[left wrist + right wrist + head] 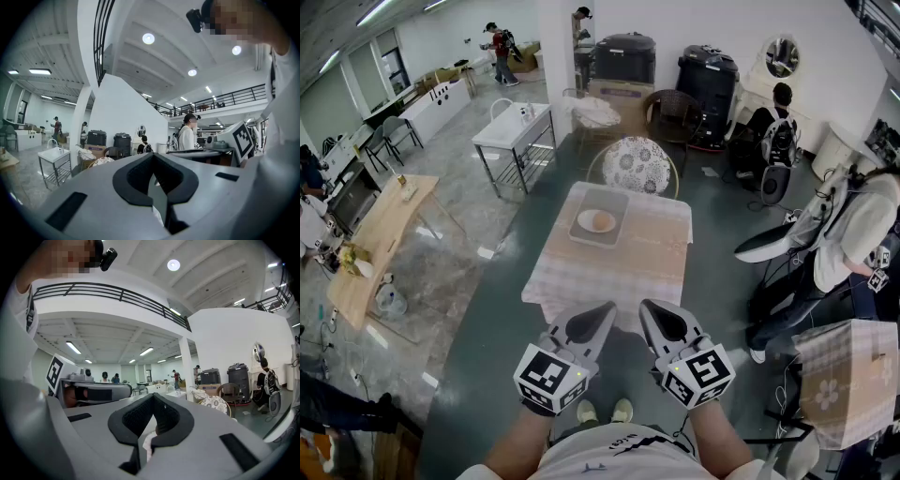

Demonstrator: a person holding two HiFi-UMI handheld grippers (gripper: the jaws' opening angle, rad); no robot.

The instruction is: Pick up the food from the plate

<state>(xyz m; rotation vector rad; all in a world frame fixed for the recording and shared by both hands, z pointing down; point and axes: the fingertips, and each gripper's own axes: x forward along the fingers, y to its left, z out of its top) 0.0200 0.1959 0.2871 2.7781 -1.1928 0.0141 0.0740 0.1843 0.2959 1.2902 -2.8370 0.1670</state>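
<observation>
In the head view a round tan piece of food (pixel 603 221) lies on a white plate (pixel 586 221). The plate rests in a grey tray (pixel 617 200) at the far end of a table with a pale checked cloth (pixel 614 267). My left gripper (pixel 606 310) and right gripper (pixel 645 308) are held side by side at the table's near edge, well short of the plate. Both are shut with nothing between the jaws. In the left gripper view (pixel 153 157) and the right gripper view (pixel 153 397) the jaw tips meet and point out over the room; the food is not seen there.
A chair with a lace cover (pixel 637 166) stands behind the table. A person in white (pixel 855 234) sits at the right, near a cloth-covered box (pixel 846 375). A white metal table (pixel 514 131) and a wooden table (pixel 380 234) stand to the left.
</observation>
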